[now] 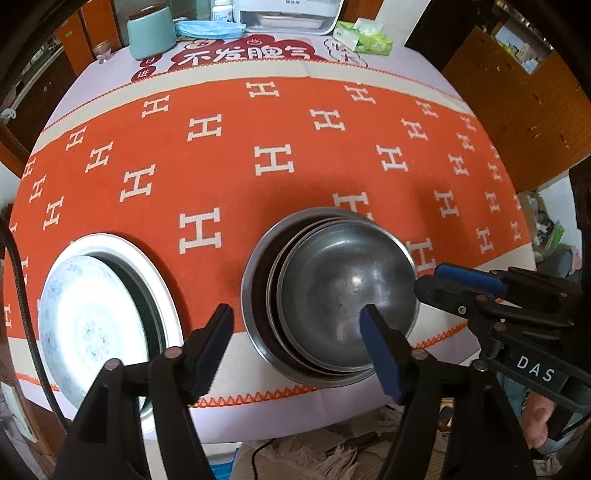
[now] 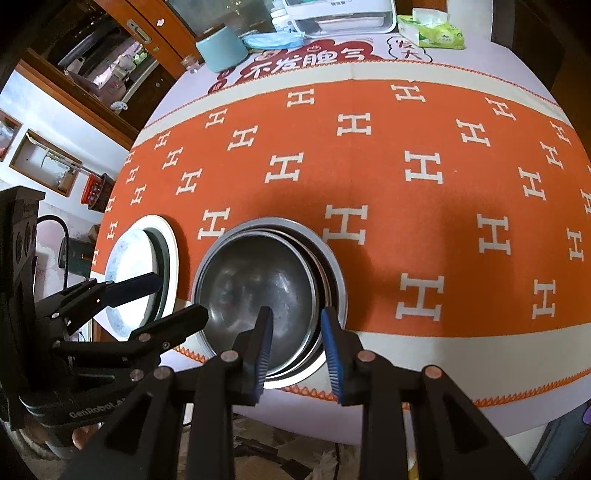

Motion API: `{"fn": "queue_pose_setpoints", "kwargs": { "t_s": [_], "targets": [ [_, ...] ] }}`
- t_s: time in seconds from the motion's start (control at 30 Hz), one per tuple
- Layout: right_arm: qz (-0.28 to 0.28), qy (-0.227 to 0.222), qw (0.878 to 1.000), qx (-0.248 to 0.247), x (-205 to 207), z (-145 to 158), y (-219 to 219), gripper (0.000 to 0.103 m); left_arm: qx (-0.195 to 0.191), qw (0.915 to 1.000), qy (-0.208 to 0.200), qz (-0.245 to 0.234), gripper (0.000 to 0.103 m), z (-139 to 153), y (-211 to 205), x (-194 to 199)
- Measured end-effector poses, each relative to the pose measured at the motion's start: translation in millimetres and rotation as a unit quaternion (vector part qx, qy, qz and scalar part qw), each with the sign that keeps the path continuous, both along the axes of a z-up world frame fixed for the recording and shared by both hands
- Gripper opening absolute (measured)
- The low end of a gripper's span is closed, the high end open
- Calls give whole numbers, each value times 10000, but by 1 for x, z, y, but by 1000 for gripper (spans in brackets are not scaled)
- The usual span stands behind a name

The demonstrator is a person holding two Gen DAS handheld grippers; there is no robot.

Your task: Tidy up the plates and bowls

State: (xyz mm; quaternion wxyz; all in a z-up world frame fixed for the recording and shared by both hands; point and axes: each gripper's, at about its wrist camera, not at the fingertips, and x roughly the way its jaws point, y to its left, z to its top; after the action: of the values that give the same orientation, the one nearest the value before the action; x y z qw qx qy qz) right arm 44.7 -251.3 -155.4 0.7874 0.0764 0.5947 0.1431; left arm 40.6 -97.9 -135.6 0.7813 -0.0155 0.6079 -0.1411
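Left wrist view shows us our left gripper (image 1: pixel 299 332) with its fingers spread wide, hanging over the near edge of the table: one pad sits between the two piles, the other over the near rim of the nested stack of dull grey metal bowls (image 1: pixel 332 291). We count three or so bowls in that stack, the innermost shifted toward the right. It rests on the orange tablecloth patterned with white H shapes (image 1: pixel 229 155), close to the near edge. Just left of it lies the white ceramic plate with a faint blue pattern (image 1: pixel 85 325), tilted inside a larger white plate (image 1: pixel 147 266). From the right wrist view, our right gripper (image 2: pixel 299 350) is parted, its pads straddling the near right rim of the stack without pinching it. At the far edge stand a pale teal cup (image 1: pixel 151 33) and a green tissue pack (image 1: pixel 364 37).
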Motion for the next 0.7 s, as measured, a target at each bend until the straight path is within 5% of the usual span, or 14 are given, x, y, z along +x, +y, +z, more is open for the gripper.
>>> {"fn": "queue_pose_setpoints", "kwargs": {
  "t_s": [0.13,0.27,0.43,0.7],
  "targets": [
    [-69,-251,9996,135,-3,10,-3,28,-330,9993,-159,75,85,9,7,-2],
    [-159,-541,9981,232,-6,19,-8,50,-496,9983,-263,164,87,14,16,-2],
    [-103,-646,9977,151,-6,16,-9,50,-647,9977,-174,138,87,4,27,2],
    [-138,-188,9997,52,0,-18,-11,50,-862,9958,300,-14,87,-36,34,6]
  ]
}}
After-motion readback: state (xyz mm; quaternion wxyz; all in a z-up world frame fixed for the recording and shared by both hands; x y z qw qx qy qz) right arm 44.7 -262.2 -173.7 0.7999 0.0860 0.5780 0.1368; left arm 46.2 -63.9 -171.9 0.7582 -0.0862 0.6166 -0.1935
